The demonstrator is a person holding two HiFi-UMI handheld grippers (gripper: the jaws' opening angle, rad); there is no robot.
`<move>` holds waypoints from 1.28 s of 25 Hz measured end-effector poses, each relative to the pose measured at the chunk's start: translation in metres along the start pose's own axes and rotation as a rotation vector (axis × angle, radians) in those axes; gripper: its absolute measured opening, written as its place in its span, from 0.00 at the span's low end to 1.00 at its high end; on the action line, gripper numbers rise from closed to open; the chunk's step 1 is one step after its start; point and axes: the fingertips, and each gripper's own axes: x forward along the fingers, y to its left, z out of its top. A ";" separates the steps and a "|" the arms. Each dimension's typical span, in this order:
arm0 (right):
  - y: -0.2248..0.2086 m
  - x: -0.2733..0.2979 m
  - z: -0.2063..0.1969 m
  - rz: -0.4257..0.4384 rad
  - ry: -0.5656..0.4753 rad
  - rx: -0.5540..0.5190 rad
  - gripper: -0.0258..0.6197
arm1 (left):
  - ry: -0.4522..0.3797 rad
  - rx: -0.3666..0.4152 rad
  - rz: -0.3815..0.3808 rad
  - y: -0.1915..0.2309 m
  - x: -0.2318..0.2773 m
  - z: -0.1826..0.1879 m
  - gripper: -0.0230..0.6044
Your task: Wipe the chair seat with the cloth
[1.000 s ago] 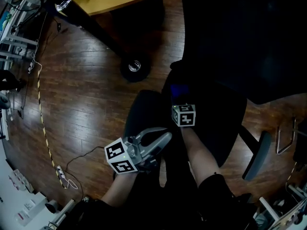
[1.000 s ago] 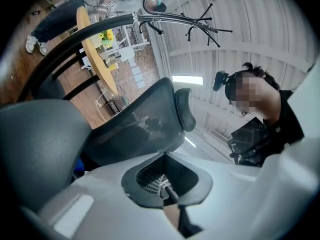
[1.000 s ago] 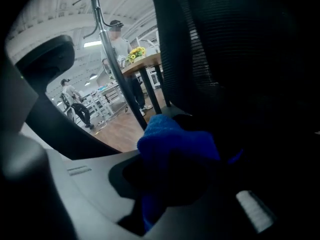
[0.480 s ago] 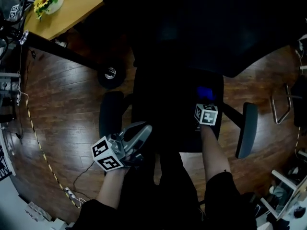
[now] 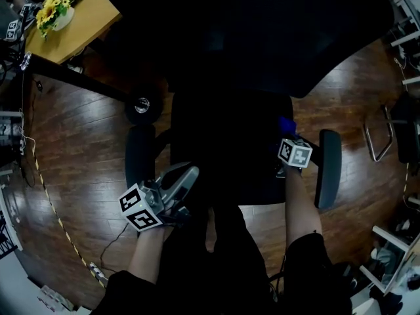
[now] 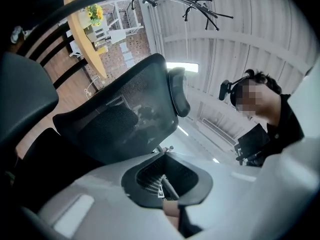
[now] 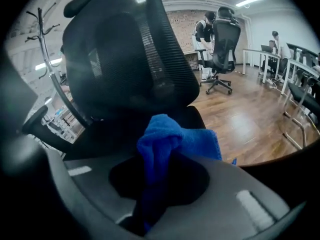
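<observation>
Wood floor (image 5: 79, 143) below, right gripper (image 5: 289, 136) clamps cloth (image 7: 170, 144) at seat (image 5: 223, 156) edge, left gripper (image 5: 189, 174) closed, empty; best pressed flat, strokes overlapping.

Head view: seat (image 5: 223, 149) at frame ctr, backrest (image 5: 230, 38) above it, an armrest (image 5: 139, 165) just L of seat, another at R. Table (image 5: 72, 12) in upper L corner w/ flowers (image 5: 51, 8) on it. Lower L of ctr, left gripper (image 5: 187, 176) sits by seat's front L corner. At seat's R edge, right gripper (image 5: 289, 140) w/ cloth (image 5: 286, 124) between its jaws.
</observation>
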 end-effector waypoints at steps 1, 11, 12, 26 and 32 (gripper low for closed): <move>0.009 -0.001 0.003 0.007 -0.003 -0.025 0.13 | -0.010 0.002 0.005 0.001 -0.004 0.002 0.03; 0.268 0.028 -0.035 0.434 0.045 -0.149 0.13 | -0.157 0.046 0.077 -0.008 -0.052 0.028 0.03; 0.293 0.031 -0.041 0.469 0.059 -0.147 0.13 | -0.170 0.050 0.085 -0.010 -0.059 0.031 0.03; 0.340 0.066 -0.095 0.492 0.107 -0.198 0.13 | -0.210 0.049 0.141 -0.003 -0.099 0.032 0.03; 0.256 0.051 -0.093 0.340 0.078 -0.119 0.13 | -0.147 0.039 0.096 -0.006 -0.079 0.019 0.03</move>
